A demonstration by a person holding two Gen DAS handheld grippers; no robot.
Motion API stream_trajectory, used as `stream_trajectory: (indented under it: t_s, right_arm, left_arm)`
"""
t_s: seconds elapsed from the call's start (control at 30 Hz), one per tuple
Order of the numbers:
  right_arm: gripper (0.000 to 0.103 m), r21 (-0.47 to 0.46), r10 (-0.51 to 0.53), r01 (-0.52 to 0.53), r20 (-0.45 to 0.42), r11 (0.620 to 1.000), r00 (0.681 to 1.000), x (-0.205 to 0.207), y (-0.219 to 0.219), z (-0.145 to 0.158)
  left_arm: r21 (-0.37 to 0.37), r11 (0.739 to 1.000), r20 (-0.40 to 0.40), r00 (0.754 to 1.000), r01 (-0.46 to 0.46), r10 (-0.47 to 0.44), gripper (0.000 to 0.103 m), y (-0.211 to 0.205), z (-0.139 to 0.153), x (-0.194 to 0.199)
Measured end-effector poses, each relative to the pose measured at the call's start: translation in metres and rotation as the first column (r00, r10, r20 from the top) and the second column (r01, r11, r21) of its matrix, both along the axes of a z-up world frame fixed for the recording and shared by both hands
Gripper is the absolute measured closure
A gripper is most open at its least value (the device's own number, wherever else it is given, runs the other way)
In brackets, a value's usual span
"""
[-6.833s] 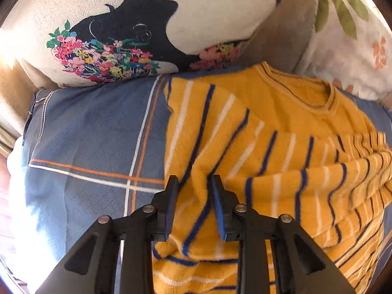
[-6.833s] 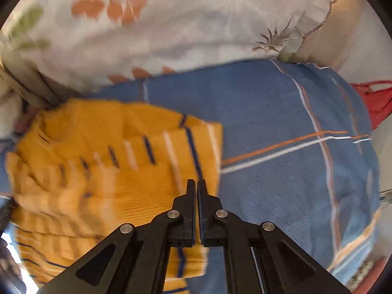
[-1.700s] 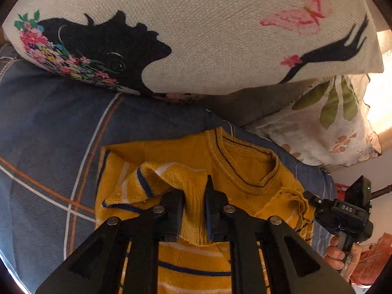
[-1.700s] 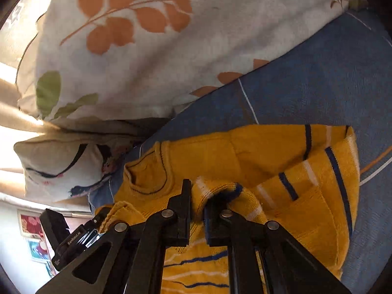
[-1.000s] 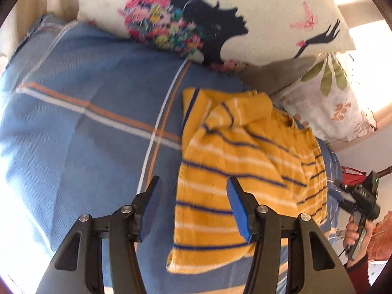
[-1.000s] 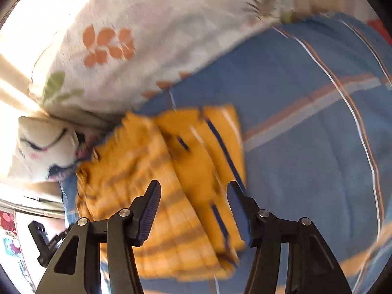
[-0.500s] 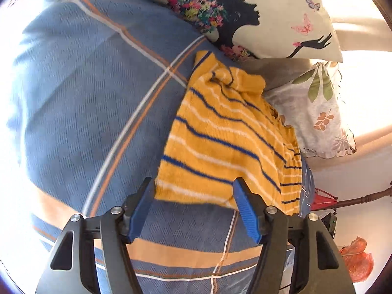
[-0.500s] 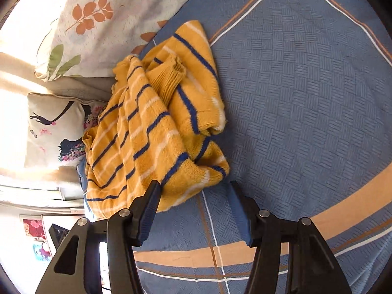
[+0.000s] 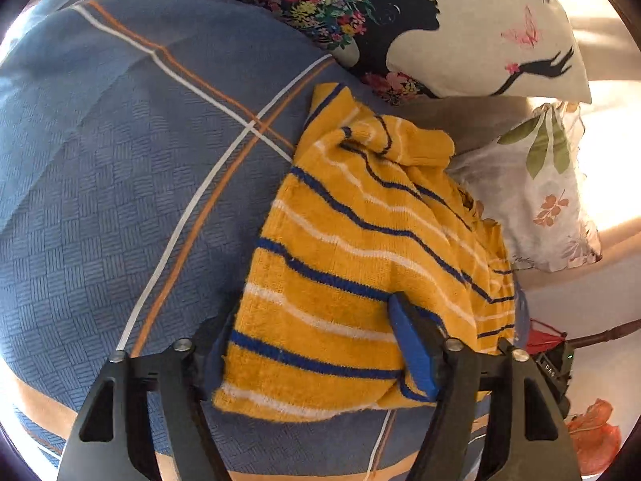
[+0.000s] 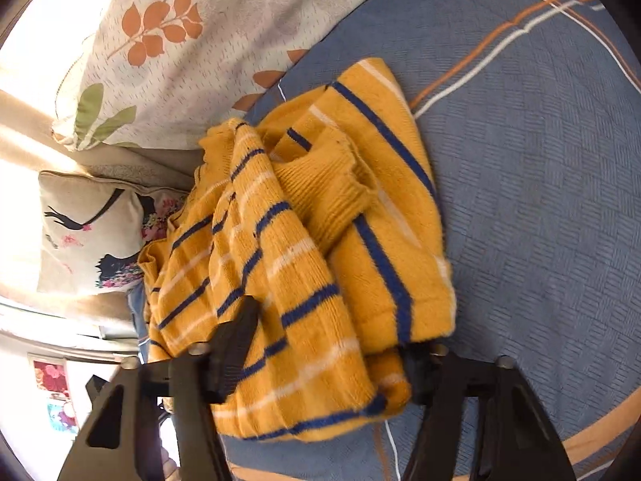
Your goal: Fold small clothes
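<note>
The mustard-yellow knitted sweater with navy and white stripes is lying folded on the blue checked bedspread, just near the printed pillows. I am spreading my left gripper wide around its near edge — my right gripper too, fingers straddling the hem.

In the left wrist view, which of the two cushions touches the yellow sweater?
The leaf-print cushion: the sweater rests against it. The silhouette cushion sits farther back.
</note>
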State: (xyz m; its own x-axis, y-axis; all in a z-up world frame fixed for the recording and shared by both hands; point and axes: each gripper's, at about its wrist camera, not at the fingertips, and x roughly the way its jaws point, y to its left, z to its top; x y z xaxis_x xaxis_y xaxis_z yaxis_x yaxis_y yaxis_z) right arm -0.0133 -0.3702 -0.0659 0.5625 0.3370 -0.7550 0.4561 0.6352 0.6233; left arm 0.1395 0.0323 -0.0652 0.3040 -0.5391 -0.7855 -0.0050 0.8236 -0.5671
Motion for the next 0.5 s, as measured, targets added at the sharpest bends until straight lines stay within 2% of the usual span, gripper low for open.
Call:
stream_trajectory:
  t_s: [0.03,0.1,0.17,0.33,0.43,0.5]
  right_arm:
    - [0.081,0.04,0.025,-0.024,-0.015,0.999,1.0,0.005,0.001,-0.002]
    - [0.082,0.065,0.017,-0.017,-0.007,0.998,1.0,0.002,-0.002,0.004]
    - [0.082,0.101,0.028,-0.031,0.023,0.994,0.999,-0.006,-0.006,0.016]
    - [0.083,0.126,0.117,-0.121,0.042,0.985,0.992,-0.042,-0.003,0.041]
    - [0.082,0.111,0.135,-0.136,0.015,0.984,0.991,-0.071,-0.007,0.033]
    - [0.074,0.062,0.141,-0.139,-0.031,0.988,0.99,-0.079,-0.009,0.018]
  left_arm:
    - [-0.007,1.0,-0.034,0.999,0.026,-0.026,0.086,-0.004,-0.001,0.002]
    - [0.025,1.0,-0.03,0.999,0.016,-0.015,0.087,-0.004,0.01,0.002]
    - [0.035,0.999,-0.007,1.0,0.01,-0.01,0.097,0.002,0.027,-0.006]
    - [-0.005,0.999,0.012,0.999,-0.033,0.033,0.097,0.031,0.057,-0.041]
    - [0.021,0.999,-0.003,0.999,-0.051,0.051,0.097,0.038,0.05,-0.062]
    - [0.056,0.997,-0.032,0.998,-0.054,0.056,0.095,0.041,0.036,-0.07]
